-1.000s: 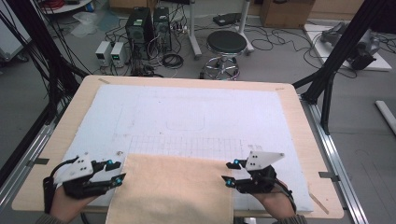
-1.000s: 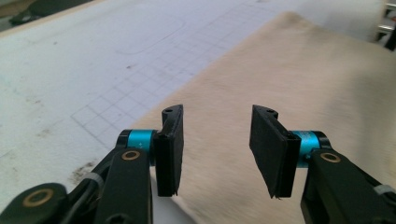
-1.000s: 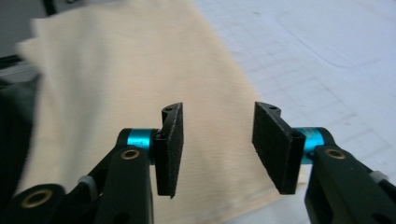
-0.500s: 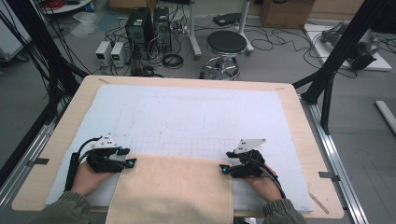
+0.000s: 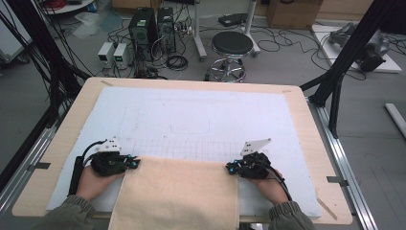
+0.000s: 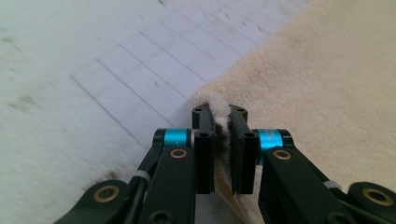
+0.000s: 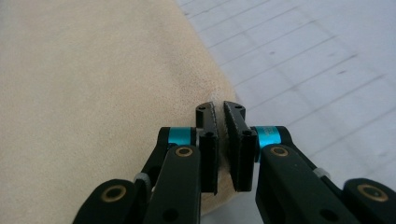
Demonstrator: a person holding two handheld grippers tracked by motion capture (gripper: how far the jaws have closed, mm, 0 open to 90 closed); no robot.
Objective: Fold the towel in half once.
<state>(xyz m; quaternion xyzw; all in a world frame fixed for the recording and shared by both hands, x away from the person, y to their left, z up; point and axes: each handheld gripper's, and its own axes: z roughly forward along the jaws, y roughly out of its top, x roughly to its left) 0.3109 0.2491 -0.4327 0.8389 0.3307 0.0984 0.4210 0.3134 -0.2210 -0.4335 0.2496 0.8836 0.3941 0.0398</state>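
Observation:
A beige towel (image 5: 179, 191) lies flat on the white mat at the near edge of the table, hanging a little over the front. My left gripper (image 5: 134, 163) sits at the towel's far left corner. Its jaws have just been closing, and they now pinch that corner of the towel (image 6: 299, 88) between the pads. My right gripper (image 5: 230, 168) sits at the far right corner and has just closed likewise, with the edge of the towel (image 7: 93, 93) squeezed between its pads. Both hands rest low on the table.
The white gridded mat (image 5: 191, 120) covers most of the wooden table (image 5: 306, 124) beyond the towel. A stool (image 5: 232, 45), computer boxes and cables stand on the floor behind. Black frame posts rise at both sides.
Both hands have moved forward and down to the towel's far corners. Both grippers, open before, have shut on those corners.

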